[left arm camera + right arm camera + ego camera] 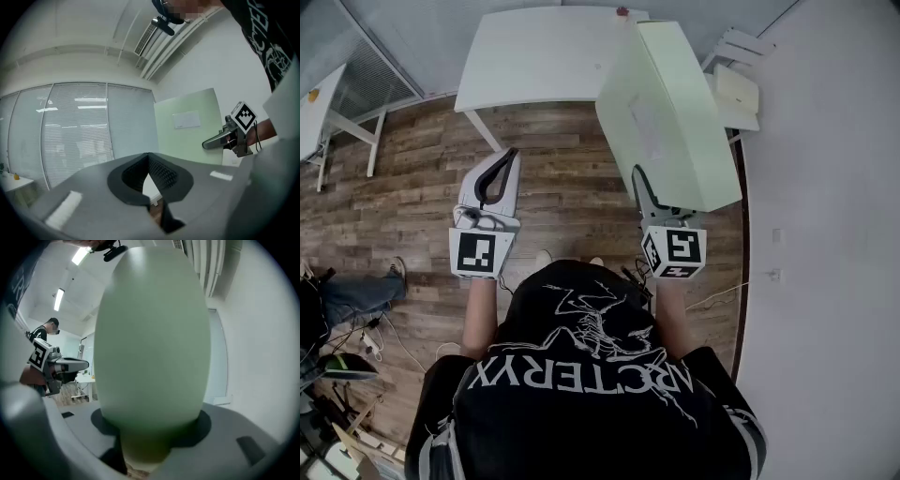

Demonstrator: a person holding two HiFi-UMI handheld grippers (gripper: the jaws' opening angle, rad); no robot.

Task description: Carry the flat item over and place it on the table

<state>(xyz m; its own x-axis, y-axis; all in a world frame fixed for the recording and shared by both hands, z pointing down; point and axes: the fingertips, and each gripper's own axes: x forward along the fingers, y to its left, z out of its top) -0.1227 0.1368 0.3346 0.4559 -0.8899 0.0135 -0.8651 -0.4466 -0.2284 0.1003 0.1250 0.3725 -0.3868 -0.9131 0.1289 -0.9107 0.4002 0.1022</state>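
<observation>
The flat item is a pale green panel (670, 103), held on edge and tilted above the wood floor. My right gripper (649, 192) is shut on its near lower edge. In the right gripper view the panel (152, 333) fills the middle and sits between the jaws. A white label shows on its face (187, 126) in the left gripper view. My left gripper (506, 159) hangs to the left of the panel, apart from it, jaws shut with nothing in them (149, 159). The white table (534, 56) stands just beyond, partly hidden by the panel.
A white wall (825, 234) runs close along the right. A white chair or shelf (736, 84) stands behind the panel at the far right. Another white desk (323, 112) is at the far left. Cables and gear (337, 356) lie on the floor at the near left.
</observation>
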